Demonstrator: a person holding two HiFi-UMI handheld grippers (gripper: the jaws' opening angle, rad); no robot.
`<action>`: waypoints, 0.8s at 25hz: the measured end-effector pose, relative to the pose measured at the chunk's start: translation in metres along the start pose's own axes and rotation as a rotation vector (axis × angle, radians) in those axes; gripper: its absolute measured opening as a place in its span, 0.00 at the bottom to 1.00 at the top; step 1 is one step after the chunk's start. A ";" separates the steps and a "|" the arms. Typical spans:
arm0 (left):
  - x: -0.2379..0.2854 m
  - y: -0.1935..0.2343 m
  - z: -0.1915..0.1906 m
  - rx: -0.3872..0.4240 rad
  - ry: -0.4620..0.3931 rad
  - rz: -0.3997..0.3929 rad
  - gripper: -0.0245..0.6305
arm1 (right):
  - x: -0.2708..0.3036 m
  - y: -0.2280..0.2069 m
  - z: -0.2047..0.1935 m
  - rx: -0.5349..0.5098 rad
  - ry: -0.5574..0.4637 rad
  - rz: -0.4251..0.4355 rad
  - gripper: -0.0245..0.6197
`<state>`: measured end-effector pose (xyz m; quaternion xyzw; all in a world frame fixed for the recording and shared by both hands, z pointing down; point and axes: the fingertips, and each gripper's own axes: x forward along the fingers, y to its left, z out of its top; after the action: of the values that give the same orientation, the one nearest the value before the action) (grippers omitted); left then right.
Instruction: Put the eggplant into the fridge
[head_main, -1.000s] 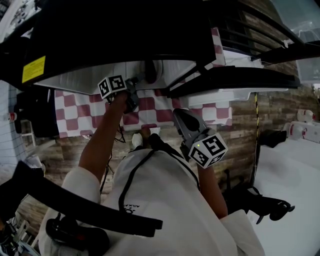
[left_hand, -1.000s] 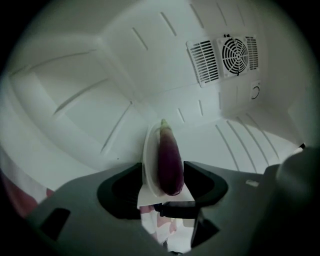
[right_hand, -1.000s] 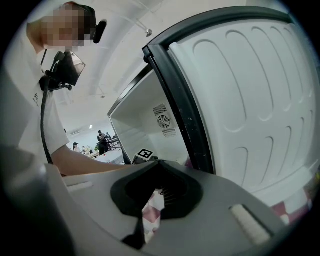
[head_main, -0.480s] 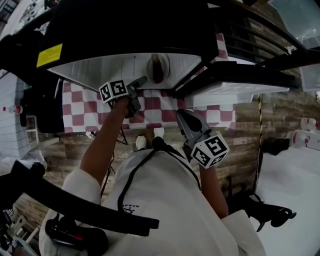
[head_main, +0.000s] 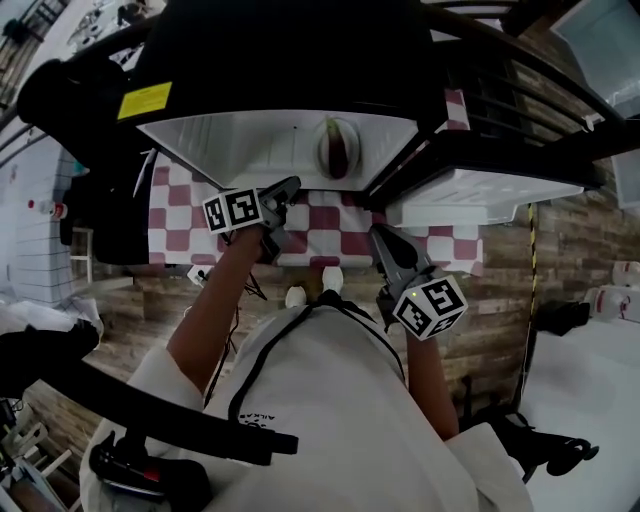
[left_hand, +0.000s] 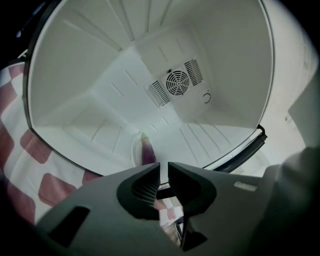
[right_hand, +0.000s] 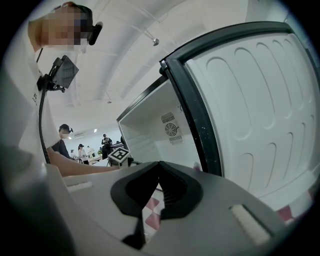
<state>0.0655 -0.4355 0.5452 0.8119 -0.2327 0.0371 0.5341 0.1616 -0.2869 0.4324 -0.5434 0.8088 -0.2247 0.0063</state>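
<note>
eggplant (head_main: 338, 150): lies on a small white plate (head_main: 324, 152) on the fridge floor, near the front lip. the putting-in looks done.
fridge (head_main: 250, 140): stands open in front of you, its inside bare except for plate and eggplant. there is plenty of free room round them.
door (head_main: 480, 190): swung out to your right, its inner face just beside the right gripper. its dark edge is the one to mind if you swing it shut.
checked cloth (head_main: 310, 220): hangs below the fridge mouth, under both grippers.
left gripper (head_main: 288, 188): the nearer one, outside the front lip, apart from the eggplant. its jaws have just been closing and now stand almost together, with a thin slit and nothing between them.
right gripper (head_main: 378, 232): lower and on the door side. its jaws meet at the tips and hold nothing.
line to the eggplant: straight ahead of and just above your left jaws. its long axis runs front to back, nearly along that gripper's aim.
</note>
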 end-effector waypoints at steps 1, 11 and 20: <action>-0.006 -0.004 0.000 0.010 -0.006 -0.004 0.11 | 0.000 0.000 0.002 -0.001 -0.006 0.001 0.05; -0.063 -0.050 0.001 0.129 -0.072 -0.030 0.04 | 0.000 0.002 0.007 -0.027 -0.019 0.032 0.05; -0.103 -0.085 -0.014 0.215 -0.120 -0.081 0.04 | 0.008 0.008 0.014 -0.058 -0.019 0.069 0.05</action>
<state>0.0121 -0.3612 0.4469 0.8741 -0.2260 -0.0084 0.4299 0.1547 -0.2961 0.4188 -0.5172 0.8332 -0.1954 0.0059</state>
